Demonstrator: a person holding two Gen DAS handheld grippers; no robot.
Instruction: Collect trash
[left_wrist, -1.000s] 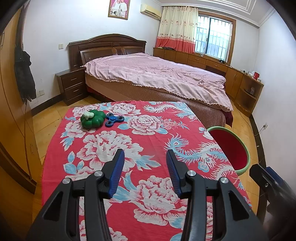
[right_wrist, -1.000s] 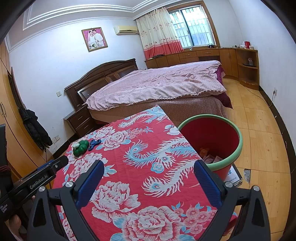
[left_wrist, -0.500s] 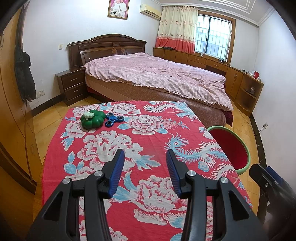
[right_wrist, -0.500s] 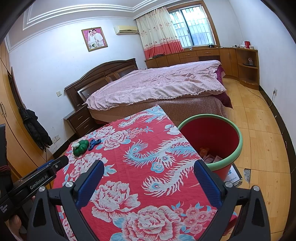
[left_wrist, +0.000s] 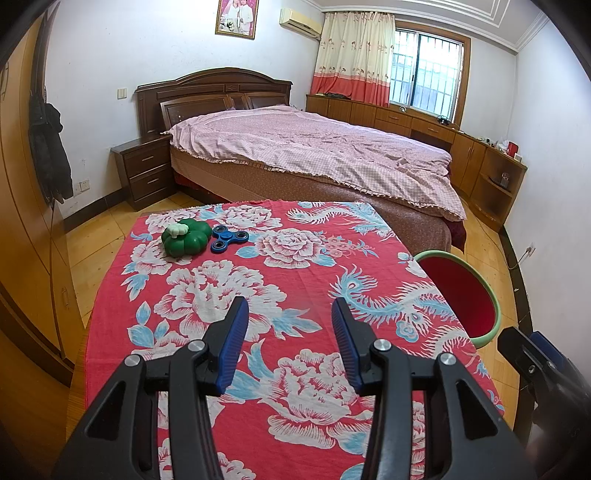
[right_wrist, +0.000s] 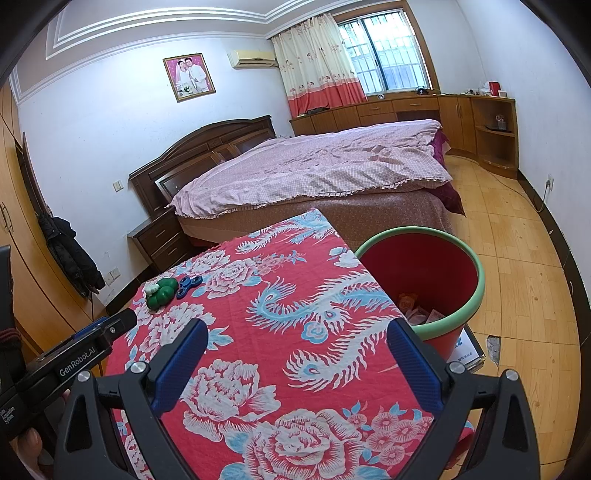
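- Grippers come first, nearest to us: our left gripper (left_wrist: 286, 314) hangs above the near half of the table, its blue pads partly apart with only cloth showing between them, and it has hold of nothing.
- Our right gripper (right_wrist: 297, 341) hangs over the table's right side, its pads spread wide, wider than the left pair, and nothing lies between them either.
- Our left tool also shows at the lower left of the right wrist view, with a fingertip (right_wrist: 27, 441) of the person just below it.
- Beneath both we see the table (left_wrist: 110, 295), covered with a red cloth printed with white peonies and blue phoenixes; the near and middle parts carry no loose items.
- Just beside the table's right edge, on the floor, stands the bin (right_wrist: 476, 284), red with a pale green rim, upright and open.
- Inside the bin lies trash (right_wrist: 419, 312): crumpled wrappers and paper at the bottom, too small for us to name further.
- Under the bin's near side a flat printed sheet (right_wrist: 467, 347) lies on the floor.
- Farther off, at the table's far left corner, sits a green pumpkin toy (left_wrist: 184, 242) with a white stem.
- Touching or just beside its right side lies a blue spinner (left_wrist: 229, 238), flat on the cloth.
- Beyond the table stands the bed (left_wrist: 314, 155) under a pink checked cover.
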